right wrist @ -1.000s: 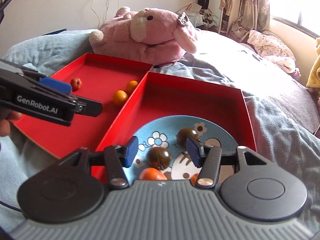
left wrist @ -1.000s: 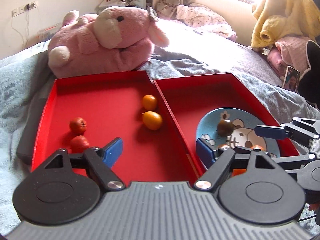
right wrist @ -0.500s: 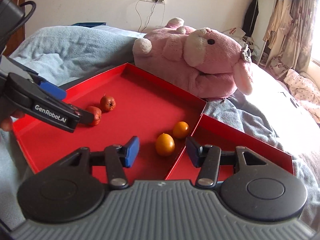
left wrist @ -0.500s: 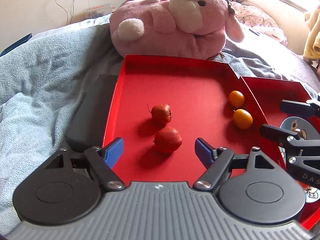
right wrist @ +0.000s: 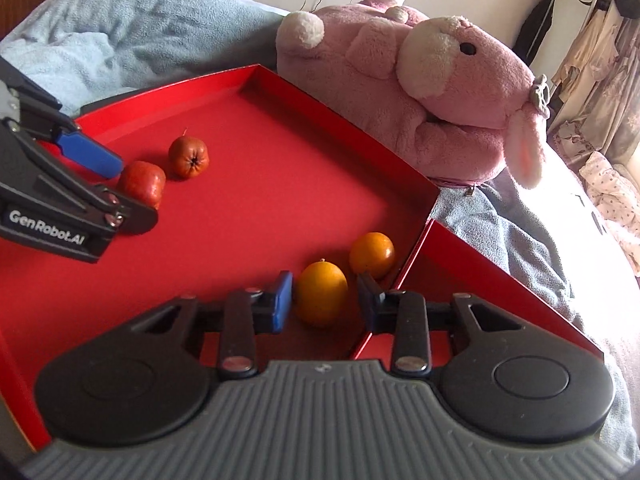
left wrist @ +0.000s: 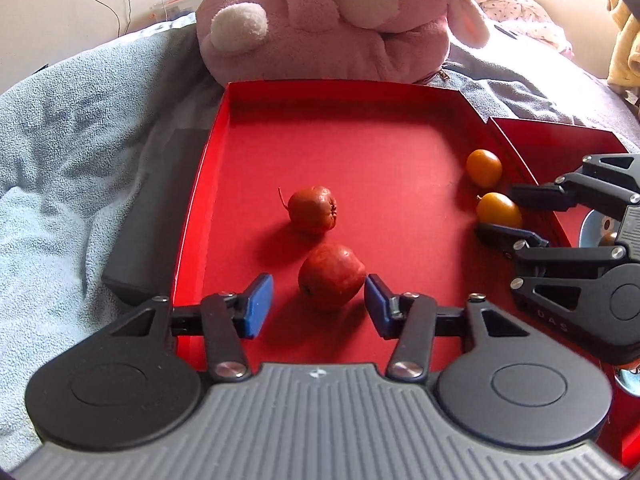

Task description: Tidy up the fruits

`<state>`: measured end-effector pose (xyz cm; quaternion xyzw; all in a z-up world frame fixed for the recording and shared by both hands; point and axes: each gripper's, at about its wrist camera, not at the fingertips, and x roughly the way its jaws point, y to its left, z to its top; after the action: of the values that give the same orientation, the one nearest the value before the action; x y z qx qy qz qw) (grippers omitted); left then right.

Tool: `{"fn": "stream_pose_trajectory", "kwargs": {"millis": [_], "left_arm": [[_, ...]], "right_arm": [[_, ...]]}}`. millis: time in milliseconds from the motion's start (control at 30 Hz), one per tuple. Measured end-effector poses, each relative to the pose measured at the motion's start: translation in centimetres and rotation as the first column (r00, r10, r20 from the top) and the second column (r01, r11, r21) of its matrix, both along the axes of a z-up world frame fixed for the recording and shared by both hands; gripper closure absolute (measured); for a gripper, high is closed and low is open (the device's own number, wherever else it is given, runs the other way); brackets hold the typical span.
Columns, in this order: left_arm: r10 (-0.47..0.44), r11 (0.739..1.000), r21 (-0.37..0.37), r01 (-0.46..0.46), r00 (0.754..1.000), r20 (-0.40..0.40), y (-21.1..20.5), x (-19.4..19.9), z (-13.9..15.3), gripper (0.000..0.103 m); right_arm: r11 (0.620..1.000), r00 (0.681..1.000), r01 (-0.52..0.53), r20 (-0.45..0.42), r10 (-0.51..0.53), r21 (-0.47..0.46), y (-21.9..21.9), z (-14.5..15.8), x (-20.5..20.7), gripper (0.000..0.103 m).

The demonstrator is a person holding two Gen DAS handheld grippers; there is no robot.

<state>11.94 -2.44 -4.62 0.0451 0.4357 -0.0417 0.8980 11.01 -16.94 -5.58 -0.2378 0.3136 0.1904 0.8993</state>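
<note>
In the left red tray (left wrist: 360,152) lie two red fruits and two orange fruits. My left gripper (left wrist: 319,304) is open, its blue pads on either side of the near red fruit (left wrist: 331,277), the right pad close to it. The second red fruit (left wrist: 313,209) lies just beyond. My right gripper (right wrist: 326,300) is open around the near orange fruit (right wrist: 322,293), apart from both pads. The other orange fruit (right wrist: 372,255) sits behind it by the tray wall. Both grippers show in each other's views: the right one (left wrist: 500,216) and the left one (right wrist: 100,184).
A second red tray (right wrist: 480,276) adjoins on the right, holding a blue plate (left wrist: 592,228) at the edge of view. A pink plush toy (right wrist: 420,88) lies behind the trays. A dark flat object (left wrist: 156,208) rests left of the tray on the blue blanket (left wrist: 72,128).
Both grippers moved from the plate side over to the left tray and came down closer. The left now straddles the near red fruit, the right the near orange fruit.
</note>
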Motion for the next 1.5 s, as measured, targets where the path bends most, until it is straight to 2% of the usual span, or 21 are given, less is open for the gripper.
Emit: {"fn": "stream_pose_trajectory", "kwargs": {"millis": [67, 200, 300, 533, 733, 1000, 1133, 1233, 1500], "left_arm": [[-0.001, 1.000, 0.005, 0.001, 1.000, 0.003, -0.1, 0.0, 0.0, 0.049], [-0.009, 1.000, 0.005, 0.009, 1.000, 0.015, -0.1, -0.2, 0.0, 0.064], [-0.008, 1.000, 0.004, 0.008, 1.000, 0.022, -0.1, -0.5, 0.0, 0.064], [-0.023, 0.999, -0.031, 0.024, 0.999, 0.038, 0.1, -1.3, 0.3, 0.064], [0.004, 0.999, -0.049, -0.002, 0.999, 0.045, 0.6, -2.5, 0.5, 0.064], [-0.046, 0.999, -0.010, 0.047, 0.995, 0.087, -1.5, -6.3, 1.6, 0.064], [-0.048, 0.999, -0.015, 0.050, 0.993, 0.107, -2.4, -8.1, 3.0, 0.064], [-0.052, 0.996, -0.065, 0.061, 0.990, 0.135, -3.2, -9.5, 5.0, 0.064], [-0.179, 0.972, -0.121, 0.203, 0.966, 0.188, -9.6, -13.6, 8.5, 0.064]], "right_arm": [[1.000, 1.000, -0.006, 0.009, 0.006, -0.013, 0.3, -0.4, 0.0, 0.069], [1.000, 1.000, 0.009, -0.003, -0.009, 0.017, 0.1, -0.2, 0.1, 0.069], [0.999, 1.000, 0.018, -0.002, -0.018, 0.027, 0.0, -0.1, -0.4, 0.069], [0.991, 0.999, 0.047, 0.004, -0.048, 0.125, -1.5, 1.9, -3.5, 0.069], [0.982, 0.998, 0.058, 0.021, -0.063, 0.182, -3.5, 3.9, -8.0, 0.069], [0.958, 0.985, 0.156, 0.035, -0.169, 0.241, -9.2, 6.1, -14.8, 0.069], [0.941, 0.964, 0.244, 0.048, -0.262, 0.233, -13.6, 7.2, -17.9, 0.069], [0.927, 0.942, 0.306, 0.071, -0.327, 0.215, -17.0, 8.4, -20.2, 0.069], [0.876, 0.847, 0.469, 0.222, -0.482, 0.114, -25.7, 14.5, -28.7, 0.069]]}}
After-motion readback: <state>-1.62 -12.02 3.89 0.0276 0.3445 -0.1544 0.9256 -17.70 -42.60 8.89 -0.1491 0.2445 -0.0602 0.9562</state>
